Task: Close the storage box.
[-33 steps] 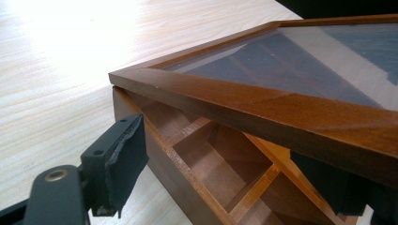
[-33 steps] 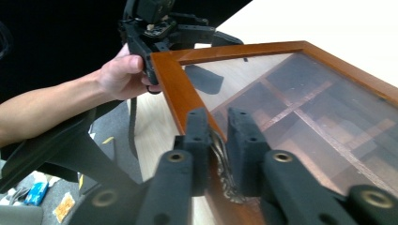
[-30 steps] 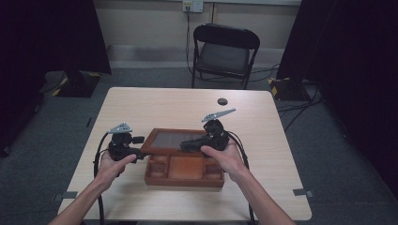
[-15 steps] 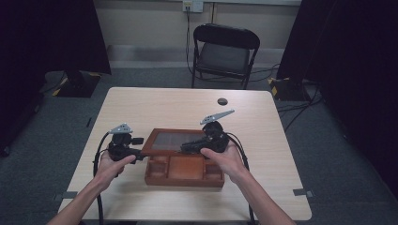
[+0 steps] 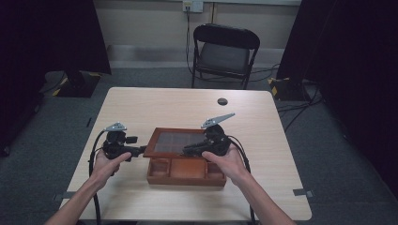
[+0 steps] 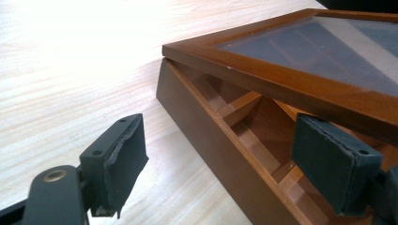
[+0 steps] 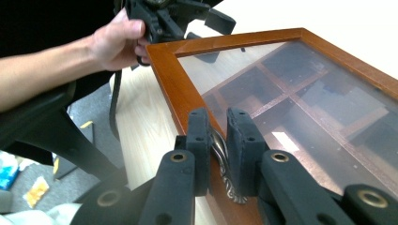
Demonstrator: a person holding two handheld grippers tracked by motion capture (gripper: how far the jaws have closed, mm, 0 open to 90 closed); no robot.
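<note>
Right now, a person is standing at the tabletop (image 5: 141,108) and is working on a wooden box (image 5: 187,172) that is lying near the front edge, between the 2 hands. The box is having a glass lid (image 5: 176,143) in a brown frame, and this lid is being lifted at its front, so the compartments inside are showing under it.

The right hand-held gripper (image 7: 218,140) is pinching a small metal handle (image 7: 224,168) on the front edge of the lid, with both pads pressed on it from the 2 sides. The right hand (image 5: 225,161) is resting just above the box.

The left hand-held gripper (image 6: 234,159) is staying spread at the left side of the box. 1 pad (image 6: 333,164) is reaching inside the box, under the raised lid frame, and the other pad (image 6: 122,159) is hanging outside over the tabletop, so the box wall is between them. They are not pressing on the wall.

Behind the tabletop, a black chair (image 5: 224,51) is standing.
</note>
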